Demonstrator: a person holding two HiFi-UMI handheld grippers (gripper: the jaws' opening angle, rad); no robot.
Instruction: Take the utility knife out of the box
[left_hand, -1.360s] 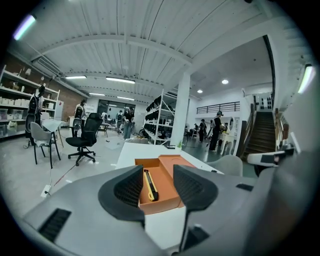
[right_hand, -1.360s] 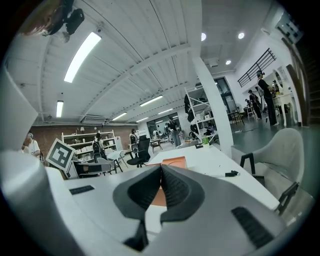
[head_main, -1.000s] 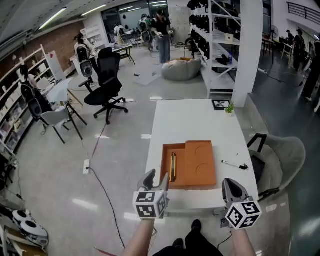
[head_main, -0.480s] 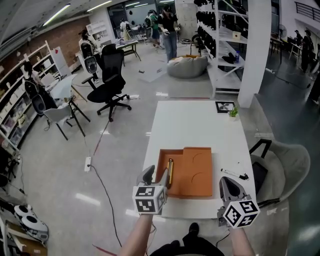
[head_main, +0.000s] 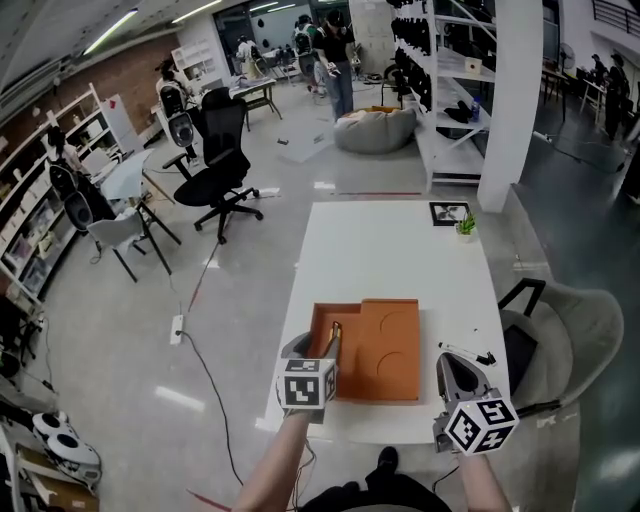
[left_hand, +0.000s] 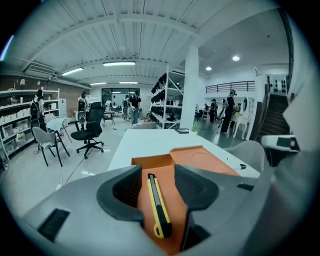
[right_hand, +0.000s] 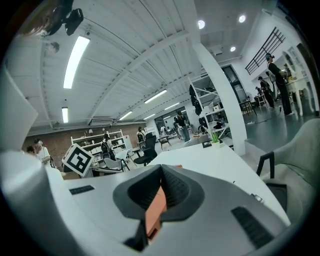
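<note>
An orange box (head_main: 385, 350) lies near the front of the white table (head_main: 400, 250). Its left compartment is open. In it lies a yellow and black utility knife (head_main: 334, 337), partly covered by my left gripper (head_main: 312, 352). In the left gripper view the knife (left_hand: 159, 205) lies lengthwise on the box floor (left_hand: 200, 157) between the spread jaws of the left gripper (left_hand: 156, 174), which is open and not touching it. My right gripper (head_main: 450, 368) hovers at the box's right front corner. It is shut with nothing held, and only a sliver of the box (right_hand: 156, 210) shows behind its jaws.
A black marker pen (head_main: 465, 353) lies on the table right of the box. A small plant (head_main: 465, 225) and a picture frame (head_main: 448, 212) stand at the far right corner. A grey armchair (head_main: 570, 330) is beside the table's right edge.
My left gripper has moved forward and down over the box's open compartment, and its jaws now straddle the knife. The right gripper has barely shifted.
</note>
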